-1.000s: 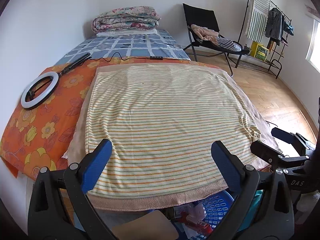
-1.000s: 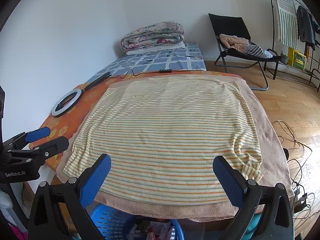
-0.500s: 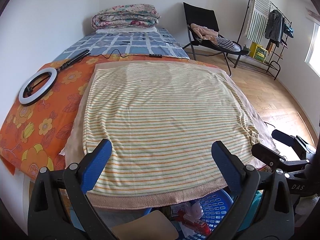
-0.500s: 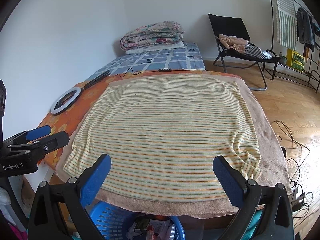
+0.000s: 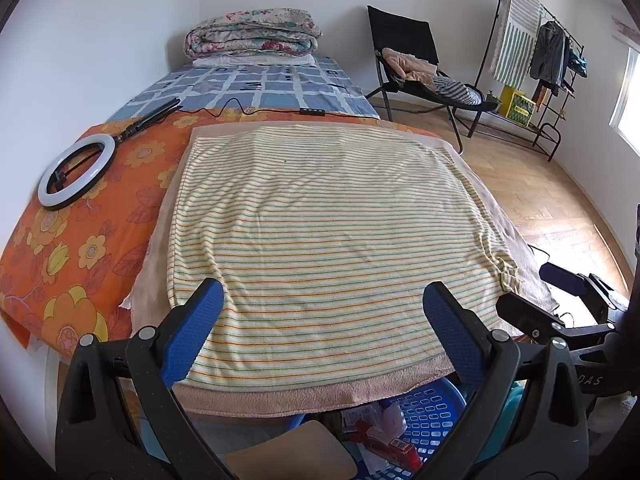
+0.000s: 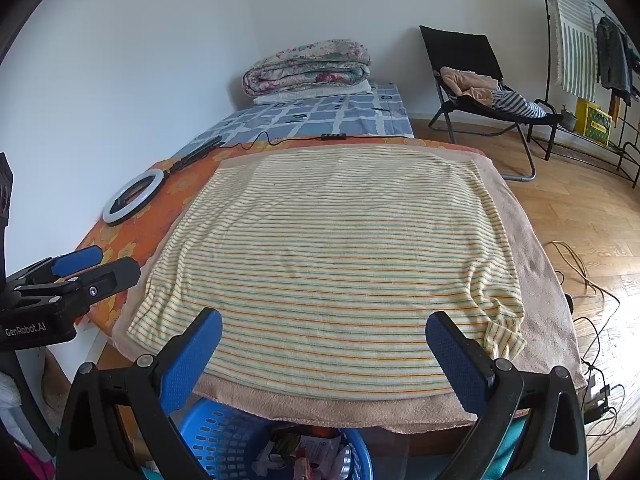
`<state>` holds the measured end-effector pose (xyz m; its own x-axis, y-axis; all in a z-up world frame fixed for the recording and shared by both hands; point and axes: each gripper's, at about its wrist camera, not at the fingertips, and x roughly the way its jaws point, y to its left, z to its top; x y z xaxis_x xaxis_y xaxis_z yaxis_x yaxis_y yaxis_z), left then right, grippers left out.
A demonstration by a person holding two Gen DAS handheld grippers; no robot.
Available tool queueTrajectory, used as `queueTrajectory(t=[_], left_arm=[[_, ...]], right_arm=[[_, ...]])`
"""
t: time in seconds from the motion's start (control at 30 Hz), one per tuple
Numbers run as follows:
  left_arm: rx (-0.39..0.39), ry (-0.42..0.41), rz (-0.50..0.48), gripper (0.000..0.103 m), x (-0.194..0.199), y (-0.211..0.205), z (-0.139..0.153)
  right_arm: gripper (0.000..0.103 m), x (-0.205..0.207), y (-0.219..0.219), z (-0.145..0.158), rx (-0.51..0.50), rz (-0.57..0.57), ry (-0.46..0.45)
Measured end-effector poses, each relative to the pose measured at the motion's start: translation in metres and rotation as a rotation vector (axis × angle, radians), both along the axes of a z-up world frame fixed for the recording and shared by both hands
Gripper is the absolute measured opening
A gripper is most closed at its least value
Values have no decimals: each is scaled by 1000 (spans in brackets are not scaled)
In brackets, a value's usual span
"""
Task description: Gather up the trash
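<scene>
A blue plastic basket [image 5: 432,412] [image 6: 224,436] sits on the floor below the table's near edge and holds wrappers and other trash [image 5: 384,428] [image 6: 312,456]. My left gripper [image 5: 320,324] is open and empty, held above the near edge of the striped towel [image 5: 328,236]. My right gripper [image 6: 324,352] is open and empty over the same edge. Each gripper shows at the side of the other's view: the right one [image 5: 560,300] and the left one [image 6: 76,272]. No loose trash lies on the towel.
A yellow striped towel [image 6: 332,248] lies over a beige one on an orange floral cloth [image 5: 80,232]. A ring light [image 5: 76,172] lies at the left. Beyond are a bed with folded quilts [image 5: 252,36], a black chair [image 5: 416,64], a clothes rack [image 5: 540,48] and floor cables [image 6: 588,280].
Both grippers have drifted slightly back and lower over the table's near edge, so a little more of the basket shows. Both stay open and empty.
</scene>
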<state>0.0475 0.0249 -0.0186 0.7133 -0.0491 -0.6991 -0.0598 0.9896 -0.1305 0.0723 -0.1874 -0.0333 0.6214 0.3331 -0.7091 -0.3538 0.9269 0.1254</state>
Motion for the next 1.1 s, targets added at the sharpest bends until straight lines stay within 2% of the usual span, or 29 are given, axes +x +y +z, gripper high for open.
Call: queueTrajectory(t=[1.1], left_arm=[[-1, 1, 2, 102, -1, 2, -2]], right_arm=[[103, -2, 6, -2, 1, 6, 13]])
